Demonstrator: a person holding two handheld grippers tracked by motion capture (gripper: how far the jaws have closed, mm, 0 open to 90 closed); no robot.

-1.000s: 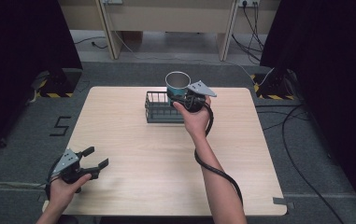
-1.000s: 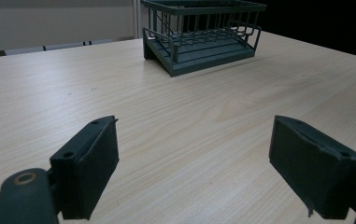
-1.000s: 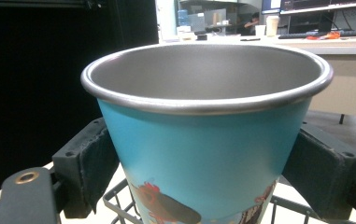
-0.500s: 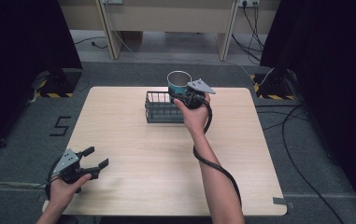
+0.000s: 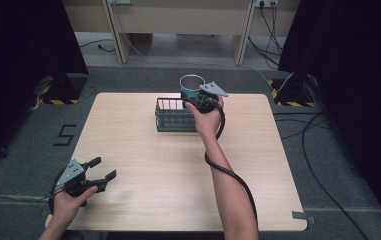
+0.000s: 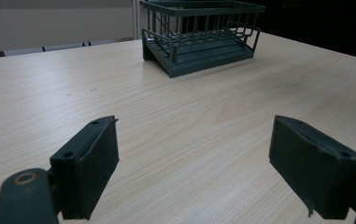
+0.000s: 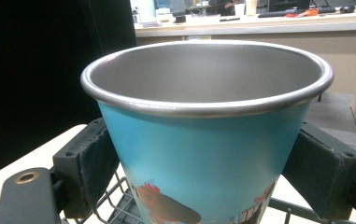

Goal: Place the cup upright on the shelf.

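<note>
While the bench (image 5: 178, 165) carries a dark wire rack (image 5: 174, 114) near its far edge, the right hand-held gripper (image 5: 198, 102) holds a teal metal cup (image 7: 208, 135) upright over the rack's right end, jaws clamped on the cup's two sides, rack wires visible beneath it. Cup has a steel rim and a printed cartoon low on its wall. Left hand-held gripper (image 5: 99, 168) sits at the bench's near-left corner, jaws spread wide, nothing between them, pointing at the rack.

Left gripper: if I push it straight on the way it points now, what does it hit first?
Probably the wire basket. The left gripper is open over bare table, and nothing lies between; the basket sits slightly off-centre, so depth is uncertain.
</note>
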